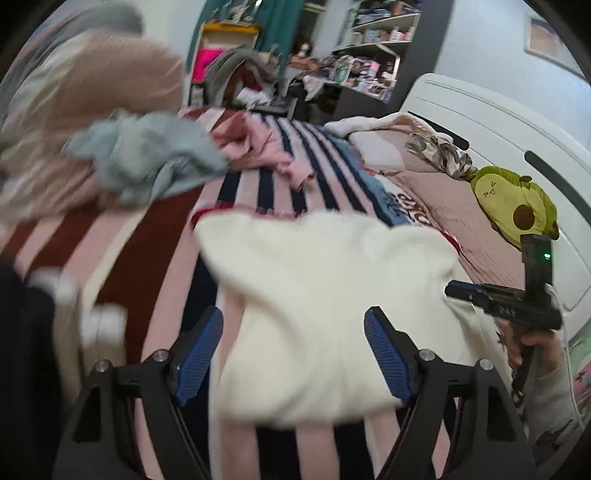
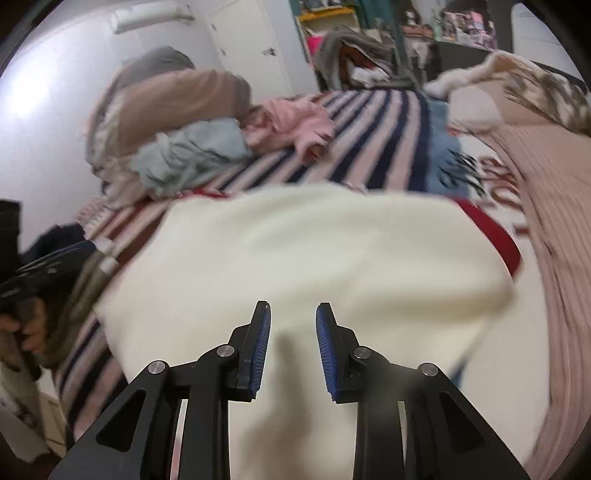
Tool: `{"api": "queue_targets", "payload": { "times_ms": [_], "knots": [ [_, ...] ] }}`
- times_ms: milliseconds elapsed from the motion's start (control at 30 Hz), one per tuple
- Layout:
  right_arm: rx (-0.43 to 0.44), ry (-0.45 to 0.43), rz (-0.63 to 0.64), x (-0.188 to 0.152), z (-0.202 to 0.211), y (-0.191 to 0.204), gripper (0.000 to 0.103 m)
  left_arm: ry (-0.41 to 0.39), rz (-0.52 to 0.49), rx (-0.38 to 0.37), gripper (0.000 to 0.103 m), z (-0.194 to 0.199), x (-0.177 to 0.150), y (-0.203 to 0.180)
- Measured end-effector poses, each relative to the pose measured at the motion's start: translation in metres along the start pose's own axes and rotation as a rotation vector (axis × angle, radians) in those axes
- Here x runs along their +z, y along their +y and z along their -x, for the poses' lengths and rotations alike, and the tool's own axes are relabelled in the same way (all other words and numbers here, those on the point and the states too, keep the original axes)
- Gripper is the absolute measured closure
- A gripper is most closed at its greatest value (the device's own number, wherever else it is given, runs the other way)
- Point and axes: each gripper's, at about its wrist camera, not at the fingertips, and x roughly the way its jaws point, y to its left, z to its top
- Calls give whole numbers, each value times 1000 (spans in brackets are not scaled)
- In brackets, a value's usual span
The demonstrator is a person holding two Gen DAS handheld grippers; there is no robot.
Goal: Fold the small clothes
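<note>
we've got the cream top (image 2: pixel 295 258) folded on the bed (image 1: pixel 122 240), both jaws apart and empty; blue (image 1: pixel 147 158) and pink (image 1: pixel 266 147) clothes far left still wait.

Around the bed

A striped blanket (image 1: pixel 280 158) in pink, navy and rust covers the bed. An avocado plush toy (image 1: pixel 513 201) lies near the white headboard (image 1: pixel 491 122). Beyond the bed's far end stand cluttered shelves (image 1: pixel 380 40) and a yellow bin (image 1: pixel 229 29) beside teal curtains (image 1: pixel 273 22)
</note>
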Motion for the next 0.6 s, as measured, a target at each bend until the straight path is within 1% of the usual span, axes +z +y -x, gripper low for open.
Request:
{"api": "queue_targets", "payload": {
  "times_ms": [100, 167, 200, 267, 300, 367, 400, 467, 600],
  "knots": [
    [-18, 14, -89, -9, 6, -18, 79, 37, 61, -9, 27, 11, -30, 6],
    [-22, 4, -126, -12, 14, -25, 79, 65, 125, -38, 27, 10, -46, 10],
    [-15, 0, -132, -14, 19, -25, 79, 82, 165, -55, 27, 7, -55, 12],
    [3, -3, -145, -20, 25, -23, 75, 99, 218, -94, 27, 3, -65, 13],
    [11, 2, -148, -25, 26, -21, 75, 108, 262, -138, 27, -1, -71, 14],
    [26, 18, -139, -34, 26, -13, 75, 122, 313, -178, 27, -9, -76, 15],
    [37, 24, -129, -38, 27, -9, 75, 128, 330, -186, 27, -14, -78, 15],
    [52, 35, -104, -46, 26, 0, 75, 135, 357, -193, 27, -22, -81, 15],
    [67, 27, -28, -53, 30, 17, 75, 137, 420, -202, 27, -41, -80, 20]
  ]
}}
